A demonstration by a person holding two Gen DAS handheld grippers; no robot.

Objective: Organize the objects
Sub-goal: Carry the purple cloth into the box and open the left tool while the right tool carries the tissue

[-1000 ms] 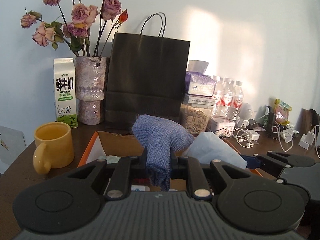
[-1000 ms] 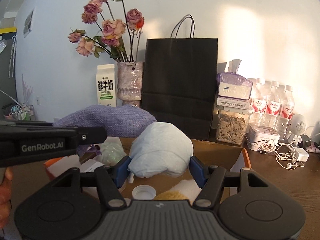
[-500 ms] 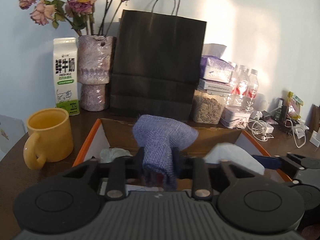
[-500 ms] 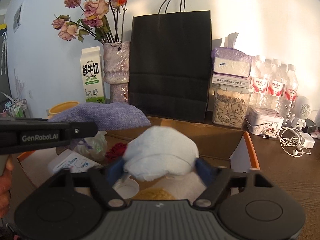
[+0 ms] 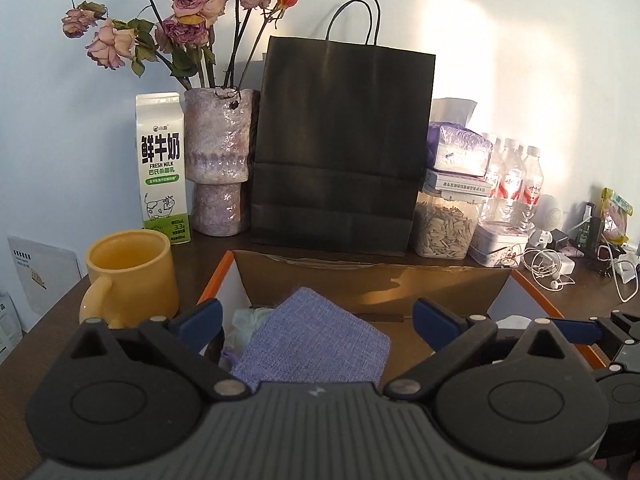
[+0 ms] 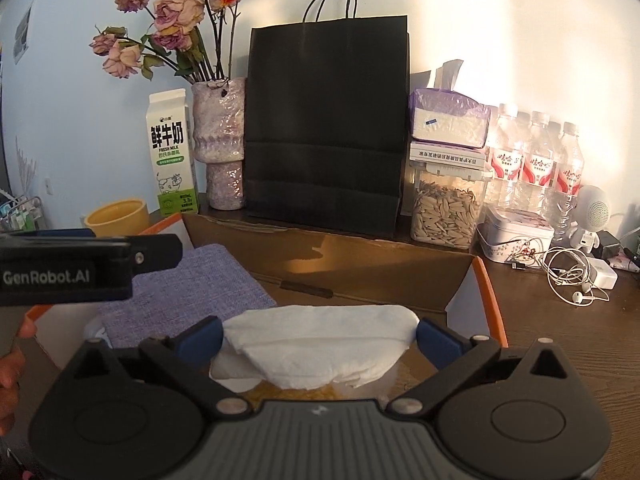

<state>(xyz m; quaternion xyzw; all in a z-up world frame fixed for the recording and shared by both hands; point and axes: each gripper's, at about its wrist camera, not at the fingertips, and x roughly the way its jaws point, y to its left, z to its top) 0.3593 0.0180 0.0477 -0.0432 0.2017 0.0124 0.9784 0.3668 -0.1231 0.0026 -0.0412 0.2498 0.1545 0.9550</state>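
Dark brown wood forms the table (image 5: 48, 320), crowded along its far edge and lit by a warm patch of sunlight on the pale wall behind.

Nearest the cameras, both tools hang over an open cardboard box (image 5: 372, 280) with orange-edged flaps, which sits toward the table's near edge. The left gripper (image 5: 316, 320) has its jaws opening, blue pads spread wide; the purple woven pouch (image 5: 312, 344) lies slack between them in the box's left part, touching neither pad, so it looks released. The right gripper (image 6: 318, 338) is opening too; the white folded cloth (image 6: 320, 344) spans the gap and reaches both pads, though it sags onto the yellow sponge-like thing beneath and seems to rest there rather than be held. Dropping both soft items inside the box fits the tidying job: one container gathers the loose clutter.

Just left of the box stands a yellow mug (image 5: 130, 276), outside it. Farther back, along the far edge, come a fresh-milk carton (image 5: 162, 168), a mottled purple vase of dried roses (image 5: 220, 160), and a tall black paper bag (image 5: 340, 144) propped against the wall. Right of the bag a tissue pack sits on a jar of sunflower seeds (image 6: 446, 212), then a row of water bottles (image 6: 536, 160), a small tin (image 6: 516, 232), and tangled white earphones (image 6: 572, 272) near the far right corner.
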